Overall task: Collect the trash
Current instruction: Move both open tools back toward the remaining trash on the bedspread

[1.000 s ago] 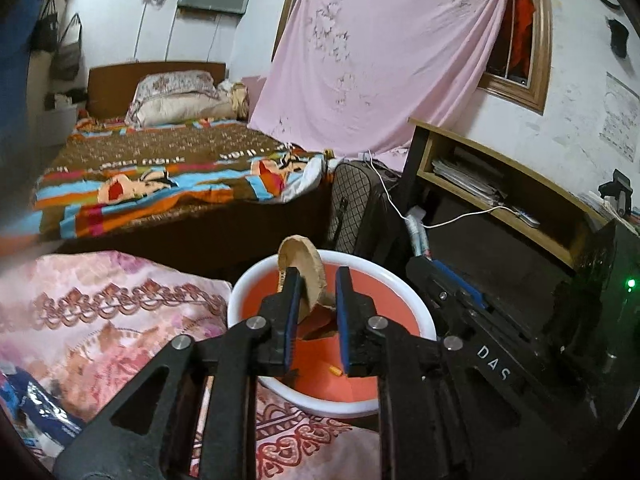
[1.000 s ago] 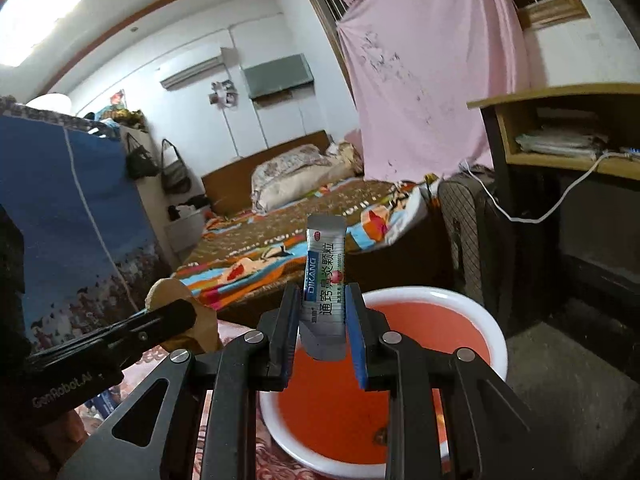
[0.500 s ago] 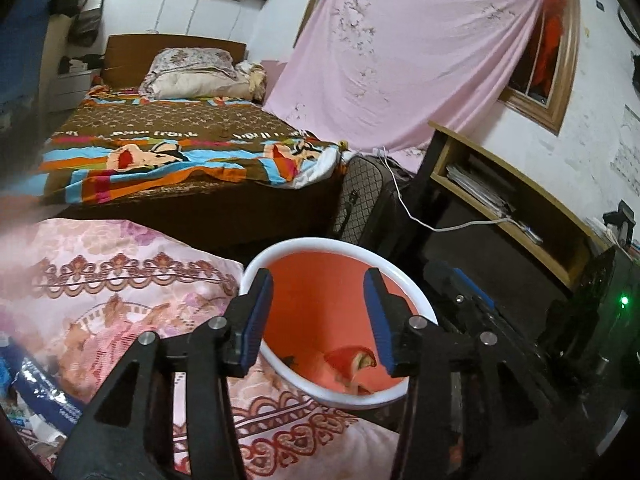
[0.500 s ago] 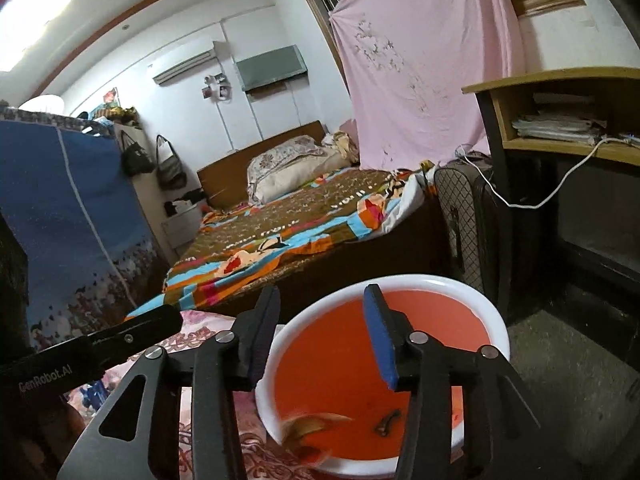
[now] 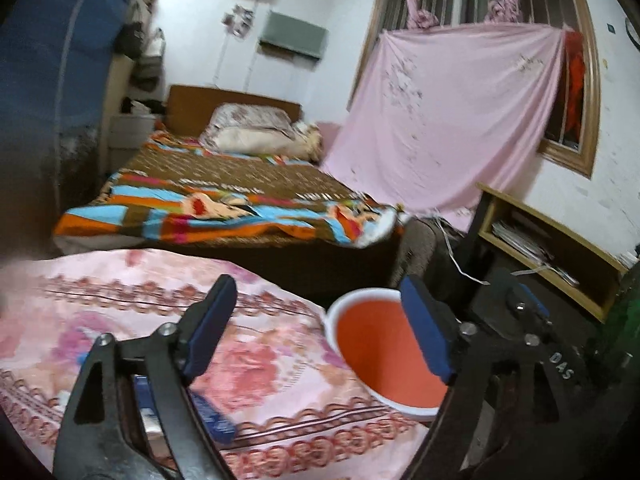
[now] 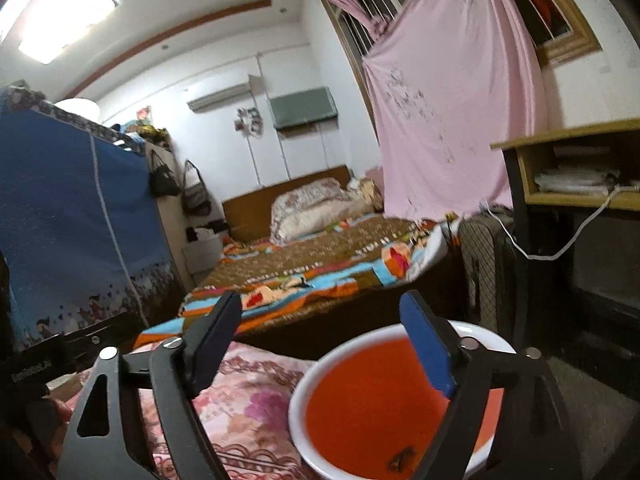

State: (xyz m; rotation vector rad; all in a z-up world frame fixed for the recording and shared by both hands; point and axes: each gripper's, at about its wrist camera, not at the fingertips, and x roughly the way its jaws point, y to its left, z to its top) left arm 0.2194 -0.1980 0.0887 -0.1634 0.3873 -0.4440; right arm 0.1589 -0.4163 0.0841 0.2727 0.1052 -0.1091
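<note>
Blue wrapper (image 5: 212,416) near the tabletop's (image 5: 260,364) front edge: light, crinkly, slippery; pinch mid-length; left tool (image 5: 320,326) and right tool (image 6: 322,342) released.

We can read white letters "DAS" on the black arm of the right gripper (image 5: 520,316), seen from the left camera. From the right camera we see small white writing on the left gripper (image 6: 60,360), but it is too blurry to read.
</note>
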